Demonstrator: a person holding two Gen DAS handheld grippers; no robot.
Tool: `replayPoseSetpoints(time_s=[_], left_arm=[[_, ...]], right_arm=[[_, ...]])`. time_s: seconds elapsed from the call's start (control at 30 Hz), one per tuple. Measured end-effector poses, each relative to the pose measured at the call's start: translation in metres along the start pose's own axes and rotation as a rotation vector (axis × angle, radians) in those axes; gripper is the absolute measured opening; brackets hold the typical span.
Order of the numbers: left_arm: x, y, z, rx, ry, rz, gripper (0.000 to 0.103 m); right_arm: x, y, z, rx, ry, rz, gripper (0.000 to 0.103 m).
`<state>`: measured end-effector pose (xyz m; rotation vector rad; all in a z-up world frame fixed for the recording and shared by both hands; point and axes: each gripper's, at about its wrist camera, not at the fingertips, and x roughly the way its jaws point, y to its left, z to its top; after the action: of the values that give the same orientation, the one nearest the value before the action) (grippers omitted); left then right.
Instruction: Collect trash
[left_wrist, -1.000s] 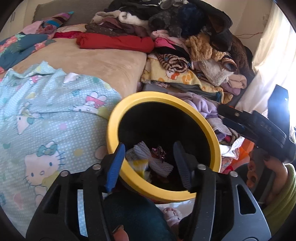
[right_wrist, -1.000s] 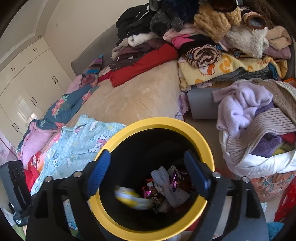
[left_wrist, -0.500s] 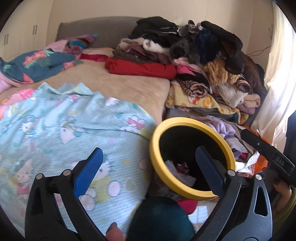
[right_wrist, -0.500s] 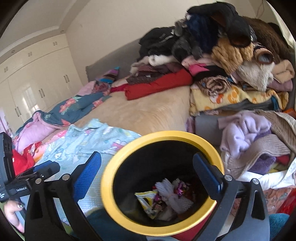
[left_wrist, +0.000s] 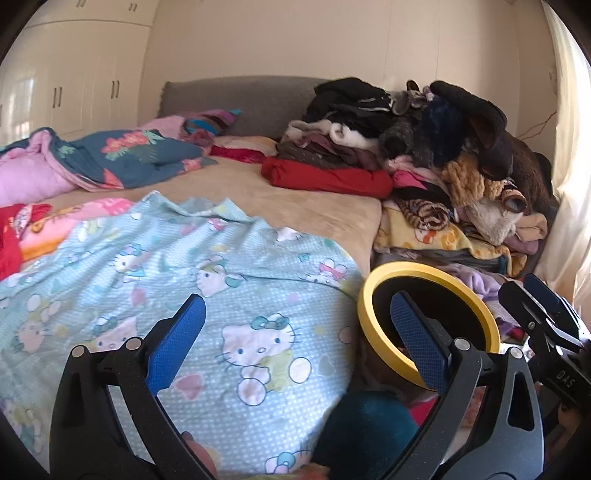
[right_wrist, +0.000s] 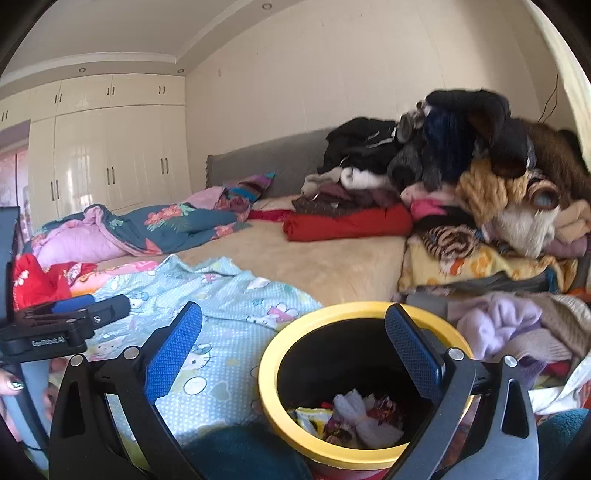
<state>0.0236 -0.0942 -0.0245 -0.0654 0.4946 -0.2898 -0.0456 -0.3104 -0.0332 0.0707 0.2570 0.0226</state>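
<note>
Left gripper (left_wrist: 295, 332) fingers wide apart and empty over the blanket (left_wrist: 192, 280), bin (left_wrist: 428, 325) behind its right finger, contents hidden, right gripper (right_wrist: 293, 349) fingers wide apart, wrappers (right_wrist: 354, 413) visible only here, bin rim between fingers, bare mattress (right_wrist: 314, 262) beyond fingertips.

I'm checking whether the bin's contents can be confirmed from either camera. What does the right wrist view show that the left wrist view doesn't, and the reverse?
Only the right wrist view looks into the yellow-rimmed bin and shows the wrappers and crumpled paper at its bottom; it also shows the ceiling.

Only the left wrist view shows the curtain; there the bin's inside is dark.

Both show the Hello Kitty sheet, the red cloth, the clothes pile and an open, empty gripper: left gripper, right gripper.
</note>
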Motion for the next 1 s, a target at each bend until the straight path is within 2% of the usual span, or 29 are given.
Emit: replayPoseSetpoints(time_s=[0.37,1.0], left_arm=[[-0.012,0.001,-0.002,0.000,-0.071,-0.004,0.092],[-0.014,0.005,-0.001,-0.014,-0.090,0.011,0.092]], right_arm=[[0.005,-0.004,-0.004,-0.004,-0.005,-0.044,0.097],[0.005,-0.008,-0.007,0.001,-0.012,-0.056,0.097]])
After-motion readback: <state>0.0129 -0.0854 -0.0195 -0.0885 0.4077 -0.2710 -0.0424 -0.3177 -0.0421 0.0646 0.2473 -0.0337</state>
